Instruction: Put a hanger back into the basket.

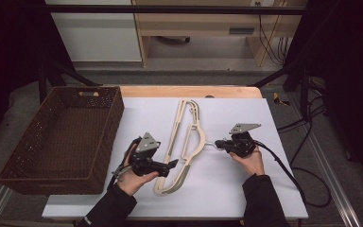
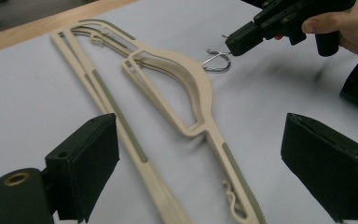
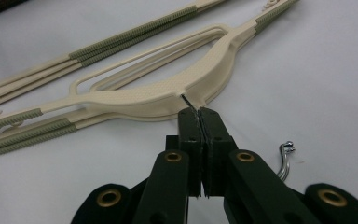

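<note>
Cream plastic hangers [image 1: 185, 142], stacked together, lie slantwise near the middle of the white-covered bench [image 1: 246, 189], running from the far edge down toward the person's left hand. Their wire hook [image 1: 211, 144] juts out to the right from the curved neck. The right claw [image 1: 220, 144] is pressed together on that metal hook: in the right gripper view the two black jaws meet with the thin wire [image 3: 186, 100] caught between them just where it leaves the cream neck [image 3: 168, 93], and the chrome curl of the hook [image 3: 285, 161] peeks out beside the jaw on the right. In the left gripper view the same claw [image 2: 235, 42] shows at the far side with the chrome hook [image 2: 217, 60] at its tip. The left claw [image 1: 172, 164] hovers just beside the lower arm of the hangers, its jaws spread wide apart and holding nothing; in the left gripper view the hangers [image 2: 168, 93] lie on the bench between and beyond the two black pads [image 2: 86, 163], with grey ribbed grip strips [image 2: 116, 116] along their bars. A dark brown woven basket [image 1: 19, 175] sits at the left side of the bench, well apart from the hangers. Dark sleeves cover both forearms.
</note>
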Motion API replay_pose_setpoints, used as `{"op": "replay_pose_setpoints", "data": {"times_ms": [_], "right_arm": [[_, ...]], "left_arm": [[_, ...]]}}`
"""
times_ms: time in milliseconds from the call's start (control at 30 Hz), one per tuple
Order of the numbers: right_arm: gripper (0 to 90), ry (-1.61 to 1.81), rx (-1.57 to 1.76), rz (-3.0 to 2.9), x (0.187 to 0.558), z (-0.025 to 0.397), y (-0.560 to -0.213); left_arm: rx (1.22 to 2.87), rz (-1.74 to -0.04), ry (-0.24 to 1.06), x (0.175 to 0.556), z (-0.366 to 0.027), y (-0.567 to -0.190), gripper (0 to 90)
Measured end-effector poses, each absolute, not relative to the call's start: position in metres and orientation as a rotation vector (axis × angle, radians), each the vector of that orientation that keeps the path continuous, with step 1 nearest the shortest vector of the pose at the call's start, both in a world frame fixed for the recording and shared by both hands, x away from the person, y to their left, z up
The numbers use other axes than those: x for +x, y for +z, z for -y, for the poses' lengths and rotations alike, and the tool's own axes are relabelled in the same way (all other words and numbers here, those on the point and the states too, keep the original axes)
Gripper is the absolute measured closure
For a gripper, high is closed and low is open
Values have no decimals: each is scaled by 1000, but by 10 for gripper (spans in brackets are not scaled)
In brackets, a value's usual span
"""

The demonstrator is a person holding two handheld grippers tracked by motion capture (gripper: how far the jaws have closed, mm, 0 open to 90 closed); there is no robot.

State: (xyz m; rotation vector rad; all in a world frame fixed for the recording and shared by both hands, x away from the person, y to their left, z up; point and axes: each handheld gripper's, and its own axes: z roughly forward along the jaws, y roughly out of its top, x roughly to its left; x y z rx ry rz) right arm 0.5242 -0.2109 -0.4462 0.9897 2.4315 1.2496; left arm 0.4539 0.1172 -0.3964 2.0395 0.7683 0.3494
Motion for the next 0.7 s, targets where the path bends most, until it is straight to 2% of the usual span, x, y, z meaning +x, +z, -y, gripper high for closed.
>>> {"op": "replay_pose_setpoints", "data": {"times_ms": [433, 700], "right_arm": [[889, 1251, 996, -2434, 523, 211, -443], [889, 1243, 966, -2433, 522, 209, -439]], "left_arm": [[2160, -774, 278, 500, -46, -427, 201], [2219, -776, 283, 514, -22, -446, 300]]}}
